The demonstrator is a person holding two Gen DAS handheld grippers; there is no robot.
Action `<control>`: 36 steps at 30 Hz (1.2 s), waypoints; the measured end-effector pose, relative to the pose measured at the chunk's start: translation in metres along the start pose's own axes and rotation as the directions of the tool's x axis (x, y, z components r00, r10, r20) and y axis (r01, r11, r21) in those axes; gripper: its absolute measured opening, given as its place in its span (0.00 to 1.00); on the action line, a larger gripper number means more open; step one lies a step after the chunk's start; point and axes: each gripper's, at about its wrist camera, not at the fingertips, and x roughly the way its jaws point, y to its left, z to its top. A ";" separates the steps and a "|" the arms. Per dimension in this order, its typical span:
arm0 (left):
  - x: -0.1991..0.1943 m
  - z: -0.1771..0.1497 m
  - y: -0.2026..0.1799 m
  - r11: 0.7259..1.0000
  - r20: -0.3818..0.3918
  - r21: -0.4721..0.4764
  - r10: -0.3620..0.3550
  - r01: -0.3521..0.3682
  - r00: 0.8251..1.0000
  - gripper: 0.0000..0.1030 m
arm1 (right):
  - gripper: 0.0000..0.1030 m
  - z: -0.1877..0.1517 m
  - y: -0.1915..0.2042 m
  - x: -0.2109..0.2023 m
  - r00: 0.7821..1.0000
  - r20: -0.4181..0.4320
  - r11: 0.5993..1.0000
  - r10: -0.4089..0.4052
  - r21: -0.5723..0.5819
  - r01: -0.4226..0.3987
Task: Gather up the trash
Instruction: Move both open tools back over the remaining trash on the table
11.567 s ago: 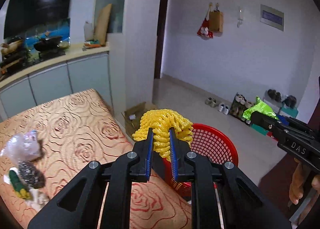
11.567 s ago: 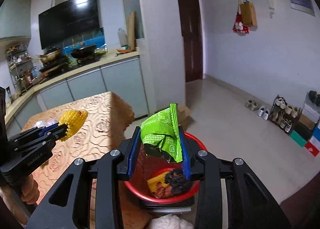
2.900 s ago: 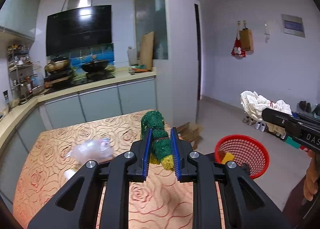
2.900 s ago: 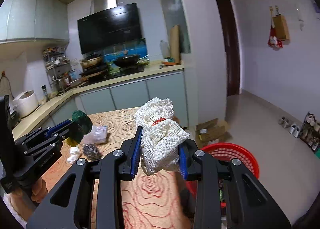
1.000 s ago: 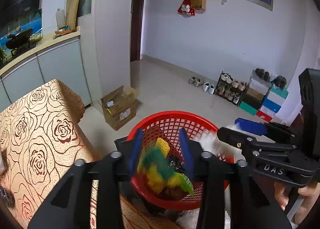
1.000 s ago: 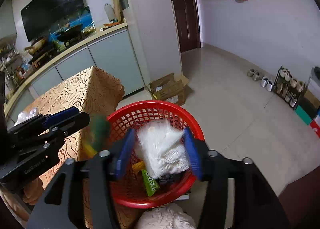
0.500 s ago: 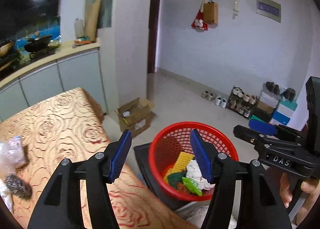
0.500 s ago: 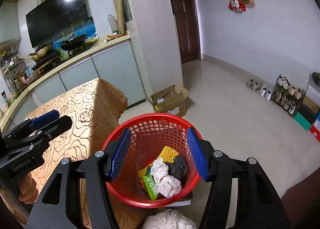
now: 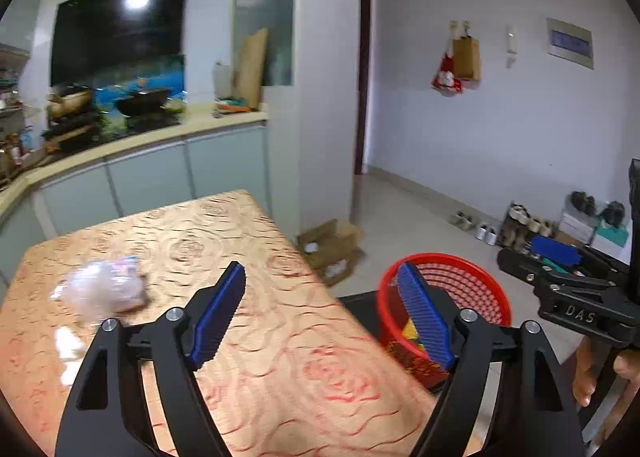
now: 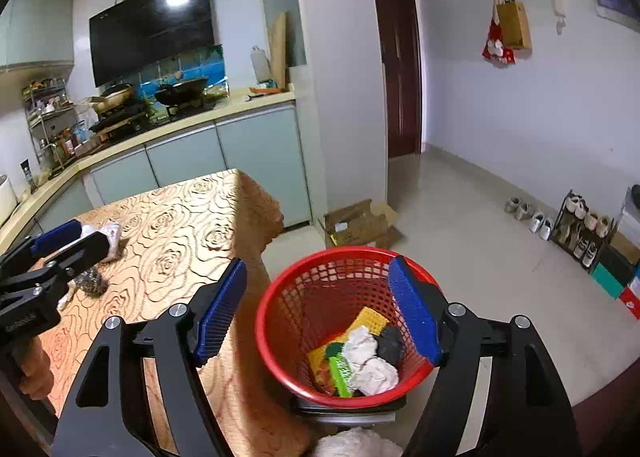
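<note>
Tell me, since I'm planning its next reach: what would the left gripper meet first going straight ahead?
Probably the patterned tablecloth near the table's right edge: the left gripper, open and empty, points there. The crumpled plastic bag lies off to its left; depth is unclear.

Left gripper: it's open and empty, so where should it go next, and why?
Probably swing the left gripper back over the table toward the crumpled plastic bag. Its jaws are open and empty, and the bag lies outside the red basket.

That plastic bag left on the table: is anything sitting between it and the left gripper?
Nothing visible does. The left gripper is open and empty above the table, and only bare patterned tablecloth shows between it and the plastic bag, which lies ahead to its left.
</note>
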 end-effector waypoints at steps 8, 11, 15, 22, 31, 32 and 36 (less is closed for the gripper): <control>-0.048 -0.010 0.056 0.989 0.025 -0.087 0.120 -0.118 0.992 0.80 | 0.78 -0.002 0.045 -0.011 0.998 0.014 0.996 0.064 -0.060 -0.063; -0.065 -0.016 0.086 0.974 0.027 -0.135 0.188 -0.182 0.982 0.81 | 0.83 -0.002 0.063 -0.013 0.996 0.027 0.993 0.089 -0.075 -0.087; -0.086 -0.025 0.126 0.940 0.007 -0.182 0.295 -0.289 0.956 0.81 | 0.83 -0.001 0.086 -0.012 0.991 0.024 0.987 0.132 -0.097 -0.129; -0.125 -0.045 0.199 0.839 -0.033 -0.279 0.477 -0.467 0.878 0.81 | 0.83 -0.004 0.123 -0.002 0.980 -0.001 0.973 0.198 -0.119 -0.197; -0.120 -0.066 0.234 0.824 -0.092 -0.321 0.464 -0.467 0.881 0.81 | 0.83 -0.009 0.158 0.011 0.967 -0.039 0.957 0.252 -0.136 -0.255; -0.112 -0.067 0.233 0.832 -0.100 -0.308 0.454 -0.461 0.886 0.81 | 0.83 -0.009 0.161 0.012 0.966 -0.043 0.956 0.255 -0.136 -0.258; -0.078 -0.071 0.222 0.867 -0.145 -0.229 0.419 -0.442 0.896 0.81 | 0.83 -0.009 0.167 0.018 0.965 -0.053 0.955 0.257 -0.140 -0.262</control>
